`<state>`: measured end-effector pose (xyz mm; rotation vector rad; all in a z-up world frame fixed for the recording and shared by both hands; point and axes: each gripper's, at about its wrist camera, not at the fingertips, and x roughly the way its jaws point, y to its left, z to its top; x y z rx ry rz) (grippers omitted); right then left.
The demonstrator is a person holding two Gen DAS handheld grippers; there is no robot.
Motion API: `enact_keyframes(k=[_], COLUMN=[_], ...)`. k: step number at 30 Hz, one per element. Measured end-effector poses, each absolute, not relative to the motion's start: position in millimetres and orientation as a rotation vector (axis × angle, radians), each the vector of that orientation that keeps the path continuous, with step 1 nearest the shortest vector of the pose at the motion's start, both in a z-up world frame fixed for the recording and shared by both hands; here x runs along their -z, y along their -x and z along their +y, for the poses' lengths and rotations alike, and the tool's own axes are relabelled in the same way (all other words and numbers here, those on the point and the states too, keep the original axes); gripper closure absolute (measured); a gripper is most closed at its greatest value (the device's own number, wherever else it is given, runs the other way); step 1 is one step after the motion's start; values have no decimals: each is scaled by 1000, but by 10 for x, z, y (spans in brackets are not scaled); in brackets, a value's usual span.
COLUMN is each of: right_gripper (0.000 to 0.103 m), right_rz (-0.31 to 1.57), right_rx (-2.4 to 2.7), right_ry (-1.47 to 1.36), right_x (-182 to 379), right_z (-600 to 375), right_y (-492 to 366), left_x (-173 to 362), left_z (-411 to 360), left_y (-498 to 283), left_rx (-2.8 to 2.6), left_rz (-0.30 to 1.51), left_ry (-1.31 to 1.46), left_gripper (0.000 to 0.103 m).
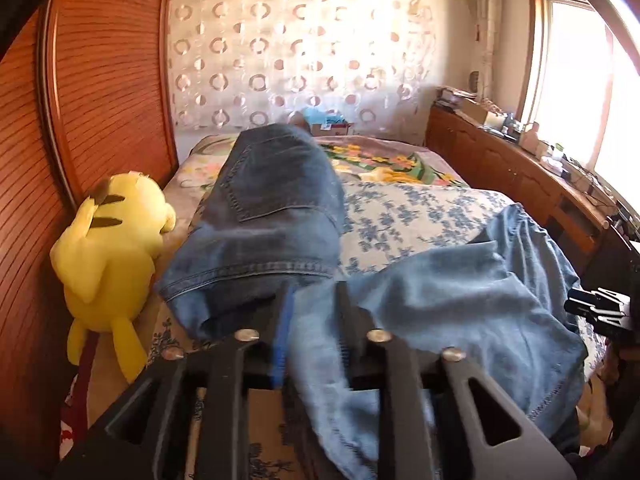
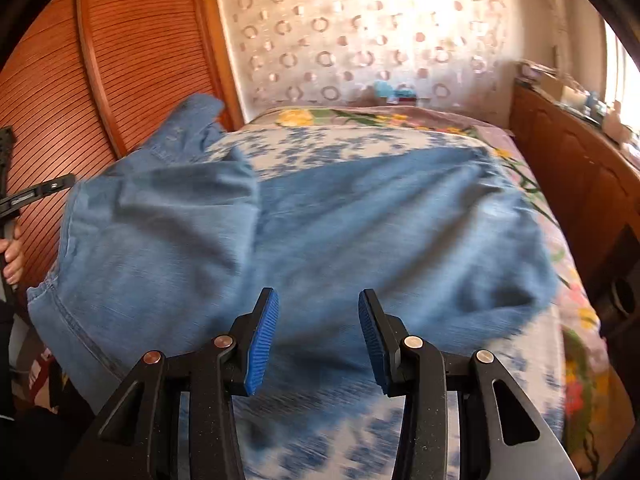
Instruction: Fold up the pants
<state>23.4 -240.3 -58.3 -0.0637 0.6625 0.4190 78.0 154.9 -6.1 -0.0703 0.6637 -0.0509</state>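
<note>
Gripping a lifted fold of the jeans [image 1: 280,208], the left hand-held gripper [image 1: 310,312] is clenched; the right hand-held gripper [image 2: 318,332] hangs released above denim rumpled across the bed [image 2: 360,140], toward 12 o'clock. Folding looks barely begun.

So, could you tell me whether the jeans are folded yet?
Not yet: the jeans lie rumpled across the bed, one end lifted in the shut left gripper.

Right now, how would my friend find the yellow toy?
Look at the bed with the flowery cover, then go to its left edge, by the orange wooden slatted wall. The yellow plush toy sits there beside the blue jeans. It is the only bright yellow thing, with dark stripes on its back.
</note>
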Motion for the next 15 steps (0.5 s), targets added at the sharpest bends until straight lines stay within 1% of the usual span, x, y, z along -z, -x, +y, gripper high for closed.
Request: enact_keyframes(k=[2,3,4,5,15], right_gripper=[60,60,60,60,60], right_rz=[662,663,663,664,676], right_rx=[-386,-370,-351,-335,-234], right_ry=[51,44,35,26,-22], right_x=[580,571,572,573,560], right_z=[-2550,-2614,-2698,-2772,-3185], right_y=[-198,-180,-165,-148,-110], left_x=[20,3,-14,-24,12], left_z=[1461,1420,1362,1310,548], left_y=[-753,-742,-730,-724,-865], left_rx=[73,87,109,127,271], left_rz=[649,642,637,632,640], left_ry=[61,62,66,70,27], left_gripper=[46,40,31,25,24])
